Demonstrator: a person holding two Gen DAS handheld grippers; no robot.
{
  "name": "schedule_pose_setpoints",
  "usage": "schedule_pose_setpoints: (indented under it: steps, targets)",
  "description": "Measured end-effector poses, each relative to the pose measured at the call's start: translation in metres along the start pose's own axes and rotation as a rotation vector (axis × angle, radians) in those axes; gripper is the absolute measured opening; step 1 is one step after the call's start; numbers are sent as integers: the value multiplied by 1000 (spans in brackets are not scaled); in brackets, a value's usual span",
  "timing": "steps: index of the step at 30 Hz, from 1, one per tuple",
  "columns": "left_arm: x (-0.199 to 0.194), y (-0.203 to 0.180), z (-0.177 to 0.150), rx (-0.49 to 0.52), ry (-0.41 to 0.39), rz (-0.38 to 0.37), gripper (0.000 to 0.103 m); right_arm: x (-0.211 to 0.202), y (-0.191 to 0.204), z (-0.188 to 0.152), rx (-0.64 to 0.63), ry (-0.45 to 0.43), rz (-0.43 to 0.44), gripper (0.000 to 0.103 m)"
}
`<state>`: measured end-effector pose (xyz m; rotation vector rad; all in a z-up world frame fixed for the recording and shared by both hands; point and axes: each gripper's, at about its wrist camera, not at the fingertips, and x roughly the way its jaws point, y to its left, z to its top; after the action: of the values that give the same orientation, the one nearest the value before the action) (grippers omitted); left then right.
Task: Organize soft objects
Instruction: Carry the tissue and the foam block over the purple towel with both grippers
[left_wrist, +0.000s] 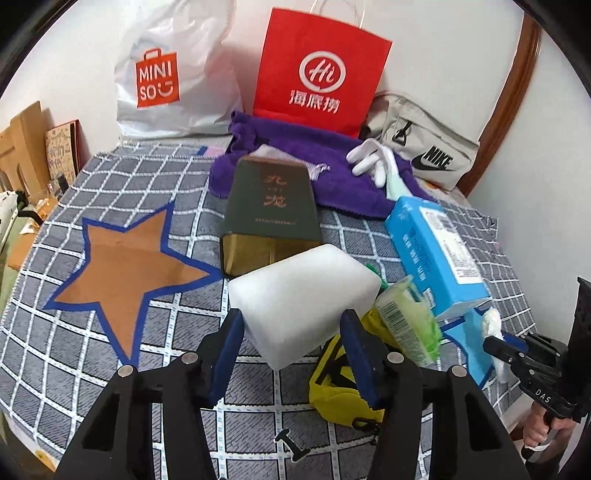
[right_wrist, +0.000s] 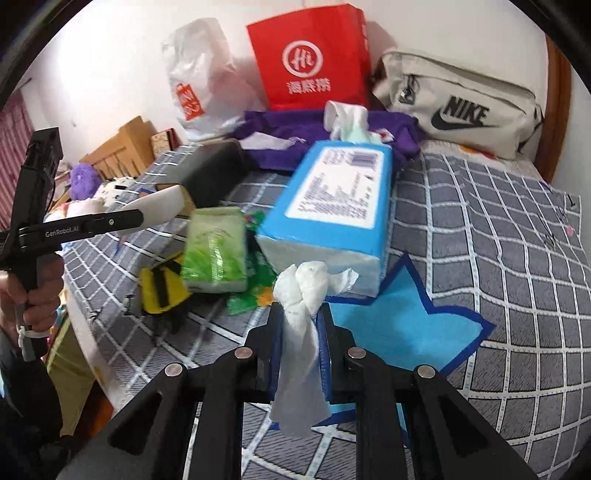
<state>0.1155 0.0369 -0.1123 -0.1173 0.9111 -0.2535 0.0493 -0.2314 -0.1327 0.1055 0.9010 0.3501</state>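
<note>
One foam block (left_wrist: 303, 295), one crumpled tissue (right_wrist: 303, 295), two tissue packs (right_wrist: 332, 206)

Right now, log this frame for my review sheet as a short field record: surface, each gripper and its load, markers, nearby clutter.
surface: grey checked cloth
left gripper: shut on white foam block
right gripper: shut on crumpled white tissue
markers: brown star in the left wrist view; blue star in the right wrist view
near the load: blue tissue pack, green tissue packet, yellow pouch
back row: purple towel, red paper bag, white plastic bag, beige Nike bag
</note>
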Motion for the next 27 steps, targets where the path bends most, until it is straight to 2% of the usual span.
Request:
schedule_pose_setpoints:
  steps: [15,27]
  targets:
    - [-27,1,29,-26,-61,25,52,-20,7,41,-39,-58,-15,17]
    - [-21,0,73,-42,-79,45,52,-13,-2,102,-36,-97,-29,17]
